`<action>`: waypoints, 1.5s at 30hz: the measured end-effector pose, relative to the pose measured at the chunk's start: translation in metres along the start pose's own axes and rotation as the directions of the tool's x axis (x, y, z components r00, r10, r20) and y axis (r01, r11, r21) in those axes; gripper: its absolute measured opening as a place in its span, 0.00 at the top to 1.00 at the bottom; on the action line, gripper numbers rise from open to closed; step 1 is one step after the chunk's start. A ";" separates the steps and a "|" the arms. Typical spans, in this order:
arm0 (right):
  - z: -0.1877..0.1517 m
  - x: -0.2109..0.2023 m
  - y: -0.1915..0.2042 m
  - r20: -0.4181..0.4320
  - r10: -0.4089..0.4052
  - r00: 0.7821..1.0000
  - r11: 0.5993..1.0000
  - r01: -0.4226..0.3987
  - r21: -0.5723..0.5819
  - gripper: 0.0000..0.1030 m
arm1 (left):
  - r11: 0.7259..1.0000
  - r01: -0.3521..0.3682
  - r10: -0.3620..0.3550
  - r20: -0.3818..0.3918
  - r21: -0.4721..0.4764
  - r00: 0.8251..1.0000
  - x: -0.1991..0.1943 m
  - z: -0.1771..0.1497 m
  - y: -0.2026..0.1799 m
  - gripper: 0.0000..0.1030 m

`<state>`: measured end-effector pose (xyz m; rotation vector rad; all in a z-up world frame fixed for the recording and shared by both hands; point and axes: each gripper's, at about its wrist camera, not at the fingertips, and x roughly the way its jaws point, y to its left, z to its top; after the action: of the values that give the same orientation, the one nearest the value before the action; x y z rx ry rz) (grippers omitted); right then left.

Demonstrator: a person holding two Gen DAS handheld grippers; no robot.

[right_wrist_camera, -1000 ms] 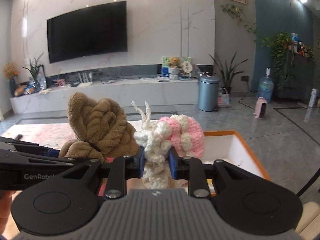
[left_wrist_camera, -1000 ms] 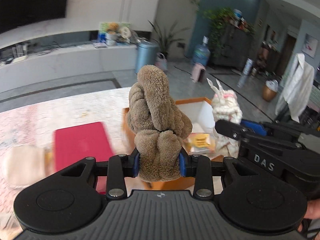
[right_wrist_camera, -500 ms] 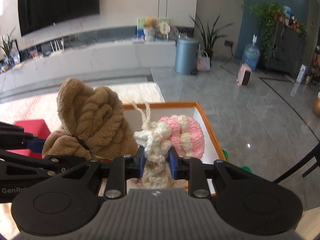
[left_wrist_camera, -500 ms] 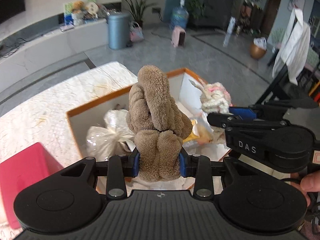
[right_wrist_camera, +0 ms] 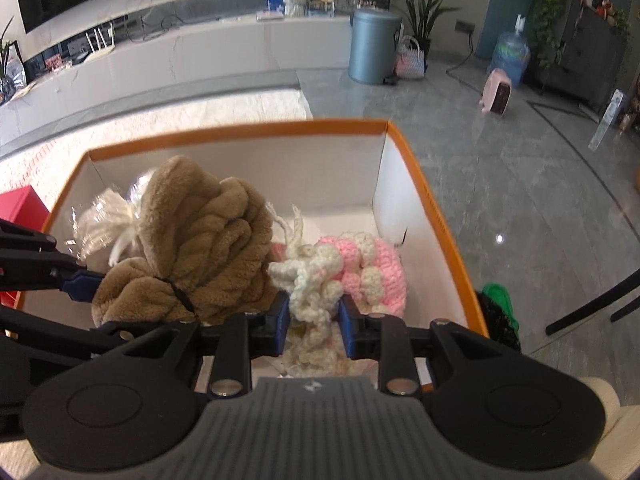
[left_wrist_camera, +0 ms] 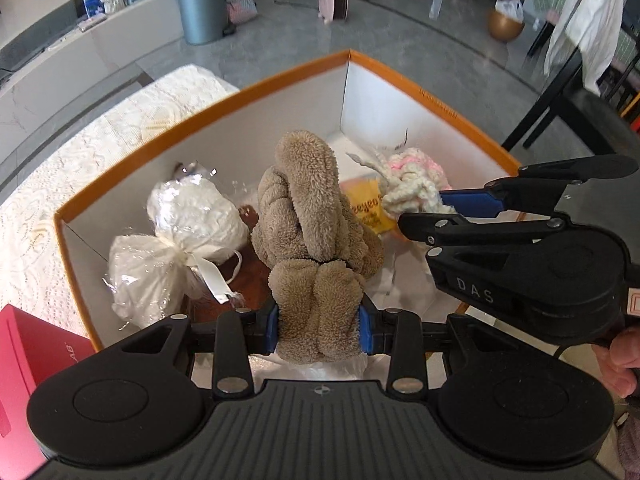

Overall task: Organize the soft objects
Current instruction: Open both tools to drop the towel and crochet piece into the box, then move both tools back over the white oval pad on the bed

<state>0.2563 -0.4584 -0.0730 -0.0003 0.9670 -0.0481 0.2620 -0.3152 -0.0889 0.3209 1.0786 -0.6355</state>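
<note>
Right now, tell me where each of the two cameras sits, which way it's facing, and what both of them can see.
Left wrist: sits on the left gripper, looking steeply down into the orange-rimmed box; shows its fingers clamping the brown plush bundle, plus the right gripper and a hand.
Right wrist: sits on the right gripper, facing down into the box; its jaws are opening around the pink-and-cream crochet piece.
Shared: box, both soft items, white wrapped bundles.

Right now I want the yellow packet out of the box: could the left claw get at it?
Probably not: the left claw is full of brown plush, which hangs over the yellow packet.
</note>
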 end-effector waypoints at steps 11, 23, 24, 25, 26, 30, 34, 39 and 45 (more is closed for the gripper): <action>0.003 0.010 -0.004 -0.051 -0.003 0.999 1.000 0.003 -0.003 0.69 | 1.000 -0.011 0.012 -0.051 0.009 0.999 0.015 0.008 -0.007 0.48; 0.015 -0.019 0.001 -0.004 -0.046 0.999 0.998 0.046 -0.038 0.49 | 1.000 0.011 -0.012 0.039 0.024 0.999 -0.014 0.012 -0.006 0.29; 0.015 -0.023 0.002 -0.001 -0.050 0.999 0.998 0.049 -0.042 0.49 | 1.000 0.013 -0.014 0.047 0.027 0.999 -0.018 0.011 -0.006 0.29; 0.016 -0.027 0.003 0.004 -0.054 0.999 0.998 0.055 -0.044 0.49 | 0.999 0.014 -0.016 0.056 0.031 0.998 -0.023 0.010 -0.006 0.29; 0.016 -0.031 0.004 0.011 -0.058 0.998 0.997 0.058 -0.046 0.49 | 0.999 0.015 -0.017 0.065 0.035 0.998 -0.028 0.009 -0.006 0.29; 0.013 -0.053 0.010 0.070 -0.071 0.995 0.997 0.073 -0.035 0.40 | 0.999 0.011 -0.015 0.134 0.036 0.991 -0.054 0.000 -0.004 0.30; 0.007 -0.080 0.023 0.151 -0.077 0.985 0.997 0.080 -0.014 0.40 | 1.000 -0.006 0.003 0.229 0.016 0.973 -0.083 -0.019 0.000 0.30; -0.005 -0.111 0.048 0.254 -0.036 0.966 0.999 0.032 0.019 0.39 | 0.999 -0.027 0.036 0.325 -0.032 0.945 -0.116 -0.051 0.014 0.31; -0.029 -0.131 0.088 0.338 0.046 0.940 0.994 -0.078 0.083 0.39 | 0.990 -0.103 0.132 0.393 -0.096 0.910 -0.146 -0.093 0.033 0.33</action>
<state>0.1622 -0.3645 0.0162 0.1070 0.6216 -0.0342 0.1696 -0.1928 -0.0023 0.1797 0.6821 -0.5231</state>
